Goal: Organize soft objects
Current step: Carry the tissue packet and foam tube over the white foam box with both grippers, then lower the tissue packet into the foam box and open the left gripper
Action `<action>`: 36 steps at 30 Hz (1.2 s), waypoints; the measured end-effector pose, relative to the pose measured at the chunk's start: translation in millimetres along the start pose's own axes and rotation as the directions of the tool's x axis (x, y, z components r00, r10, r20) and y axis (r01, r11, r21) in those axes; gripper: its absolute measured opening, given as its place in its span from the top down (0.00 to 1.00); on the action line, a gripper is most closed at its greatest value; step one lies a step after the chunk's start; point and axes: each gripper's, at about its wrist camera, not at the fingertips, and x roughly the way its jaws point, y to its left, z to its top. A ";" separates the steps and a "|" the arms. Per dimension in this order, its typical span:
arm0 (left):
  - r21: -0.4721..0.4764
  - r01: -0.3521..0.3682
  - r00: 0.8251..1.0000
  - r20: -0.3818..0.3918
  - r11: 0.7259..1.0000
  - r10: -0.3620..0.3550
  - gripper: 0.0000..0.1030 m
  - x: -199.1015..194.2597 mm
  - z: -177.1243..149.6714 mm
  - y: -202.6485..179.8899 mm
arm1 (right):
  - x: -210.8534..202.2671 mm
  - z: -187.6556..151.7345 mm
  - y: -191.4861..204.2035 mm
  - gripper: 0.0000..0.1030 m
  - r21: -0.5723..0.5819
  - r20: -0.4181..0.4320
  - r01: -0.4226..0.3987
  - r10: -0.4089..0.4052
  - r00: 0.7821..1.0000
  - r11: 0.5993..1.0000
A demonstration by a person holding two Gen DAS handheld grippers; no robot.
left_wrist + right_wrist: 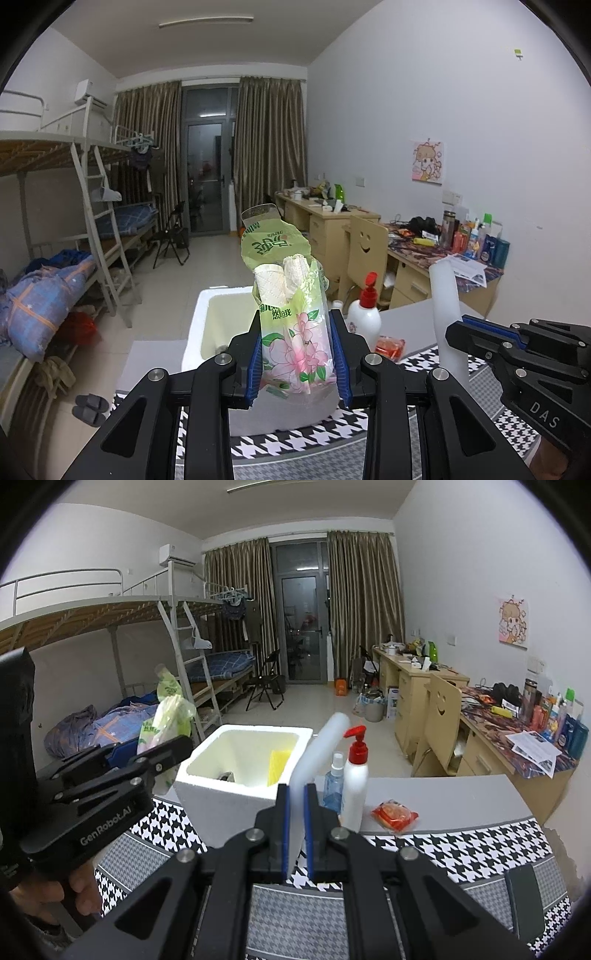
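My left gripper point(297, 338) is shut on a floral tissue pack point(293, 332) with paper sticking out of its top, held upright above the near rim of the white foam box point(201, 332). The pack also shows in the right wrist view point(166, 720). My right gripper point(296, 805) is shut on a white foam tube point(321, 746), held upright beside the foam box point(207, 797). The tube also shows in the left wrist view point(445, 306). A yellow sponge point(279, 766) and a dark item lie inside the box.
A white pump bottle with a red top point(355, 786), a small blue spray bottle point(334, 782) and an orange packet point(394, 814) stand on the grey table point(461, 801) to the right of the box. A houndstooth cloth point(424, 849) covers the near part.
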 end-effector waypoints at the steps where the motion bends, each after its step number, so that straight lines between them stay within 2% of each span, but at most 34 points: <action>1: -0.001 -0.004 1.000 -0.001 1.000 0.004 0.67 1.1 0.3 0.9 | 1.4 0.9 1.1 0.91 -0.003 -0.001 0.001 -0.001 1.000 1.000; 21: -0.027 -0.110 0.993 -0.054 0.994 0.108 0.67 53.4 6.2 18.7 | 37.4 23.4 11.1 0.91 -0.048 -0.008 0.025 -0.025 1.000 0.999; 36: -0.023 -0.140 0.984 -0.113 0.990 0.137 0.67 96.1 4.2 24.2 | 67.2 28.9 13.7 0.91 -0.057 -0.047 0.030 -0.033 0.998 0.998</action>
